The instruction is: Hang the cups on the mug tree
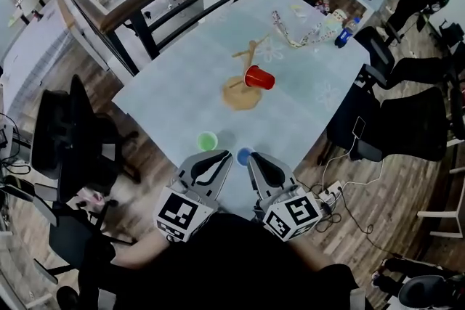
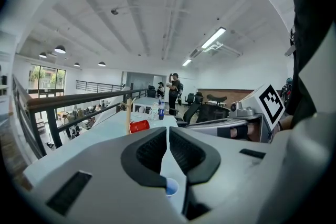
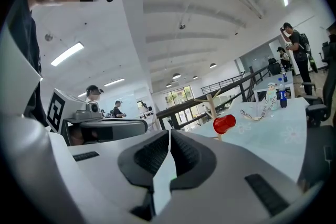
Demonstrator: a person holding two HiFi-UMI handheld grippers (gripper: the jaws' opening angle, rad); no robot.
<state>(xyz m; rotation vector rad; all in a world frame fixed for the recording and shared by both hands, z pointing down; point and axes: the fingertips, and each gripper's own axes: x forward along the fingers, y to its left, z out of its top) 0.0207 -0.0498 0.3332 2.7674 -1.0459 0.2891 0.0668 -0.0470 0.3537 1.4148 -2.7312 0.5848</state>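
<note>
The left gripper (image 1: pixel 218 160) and right gripper (image 1: pixel 256 162) hover closed and empty at the near edge of the table (image 1: pixel 174 94). One should open wide before pinching a rim. Just beyond the tips, the green cup (image 1: pixel 207 141) and blue cup (image 1: pixel 244 155) stand upright, seemingly empty. Farther off, the red cup (image 1: pixel 259 77) hangs sideways on the mug tree (image 1: pixel 242 94).

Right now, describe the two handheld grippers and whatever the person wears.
The left gripper and right gripper look alike: light grey shells tapering into two broad fingers, each inset with a black ribbed pad. Behind each sits a white cube printed with black square markers. The person wears a black top.
</note>
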